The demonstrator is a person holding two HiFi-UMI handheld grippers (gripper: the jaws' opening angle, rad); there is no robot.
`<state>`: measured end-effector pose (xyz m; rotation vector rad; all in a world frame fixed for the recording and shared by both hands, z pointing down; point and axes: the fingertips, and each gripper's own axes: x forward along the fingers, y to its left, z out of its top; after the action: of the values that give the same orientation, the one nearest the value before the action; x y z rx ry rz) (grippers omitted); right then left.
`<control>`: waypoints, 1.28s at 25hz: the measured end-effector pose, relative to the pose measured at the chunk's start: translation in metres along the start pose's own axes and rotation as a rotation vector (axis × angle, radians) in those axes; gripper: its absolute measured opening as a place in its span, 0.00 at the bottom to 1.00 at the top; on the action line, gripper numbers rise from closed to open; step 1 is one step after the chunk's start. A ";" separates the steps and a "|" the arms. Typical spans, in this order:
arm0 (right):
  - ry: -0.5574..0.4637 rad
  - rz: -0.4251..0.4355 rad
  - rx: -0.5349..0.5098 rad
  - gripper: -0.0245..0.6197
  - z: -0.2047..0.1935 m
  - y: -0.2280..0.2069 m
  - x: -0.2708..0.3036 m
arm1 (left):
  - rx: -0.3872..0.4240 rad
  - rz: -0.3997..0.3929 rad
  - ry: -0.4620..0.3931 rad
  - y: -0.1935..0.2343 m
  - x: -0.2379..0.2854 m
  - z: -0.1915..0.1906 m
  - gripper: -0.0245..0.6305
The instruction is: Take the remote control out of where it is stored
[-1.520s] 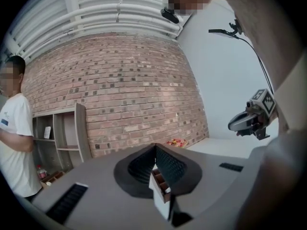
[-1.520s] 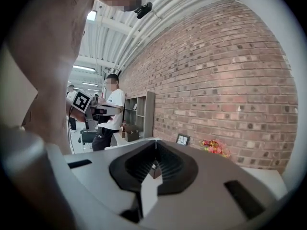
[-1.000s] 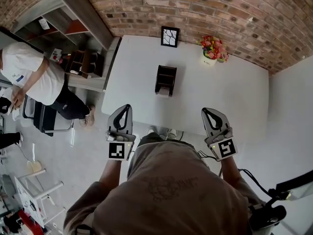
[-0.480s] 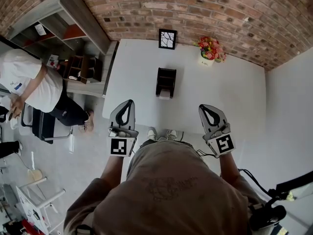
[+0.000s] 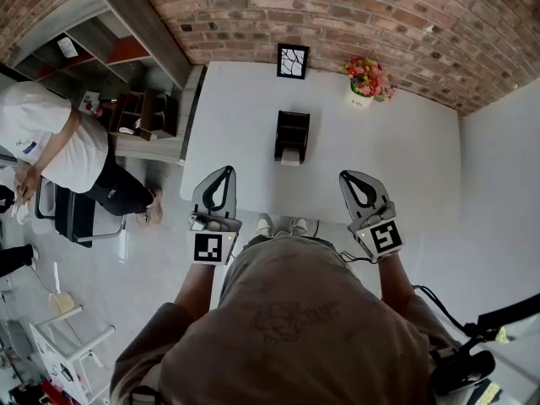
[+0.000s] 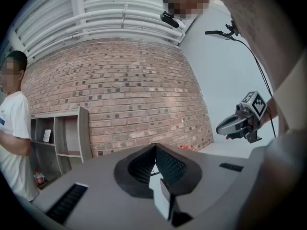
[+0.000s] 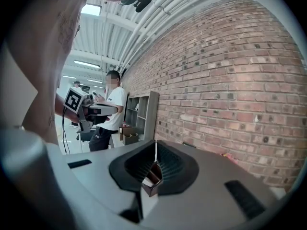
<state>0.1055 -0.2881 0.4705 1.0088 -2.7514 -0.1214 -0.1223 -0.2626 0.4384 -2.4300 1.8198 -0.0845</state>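
Note:
A dark brown holder stands mid-table on the white table. A pale object shows at its near end; whether it is the remote control I cannot tell. My left gripper hovers at the table's near edge, left of the holder, shut and empty. My right gripper hovers at the same edge on the right, also shut and empty. In the left gripper view the jaws meet at their tip. In the right gripper view the holder peeks between the shut jaws.
A framed picture and a flower pot stand at the table's far edge against the brick wall. A shelf unit and a person in a white shirt are to the left of the table.
Both grippers have edged slightly forward toward the table's near edge and a little closer together. Both stay shut.

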 end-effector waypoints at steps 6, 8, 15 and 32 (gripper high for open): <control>0.013 -0.001 -0.010 0.06 -0.001 0.005 0.003 | -0.016 -0.006 0.001 0.004 0.000 -0.003 0.06; 0.010 -0.005 -0.018 0.06 0.001 0.005 0.005 | -0.018 -0.009 0.003 0.004 0.001 -0.004 0.06; 0.035 -0.001 -0.024 0.06 0.002 0.005 0.009 | -0.018 -0.017 0.006 0.004 0.005 -0.005 0.06; 0.523 0.319 -0.483 0.45 -0.120 0.040 0.113 | -0.030 0.009 0.044 0.015 -0.009 -0.021 0.06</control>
<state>0.0234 -0.3316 0.6117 0.3946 -2.2045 -0.3867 -0.1416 -0.2596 0.4574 -2.4590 1.8636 -0.1109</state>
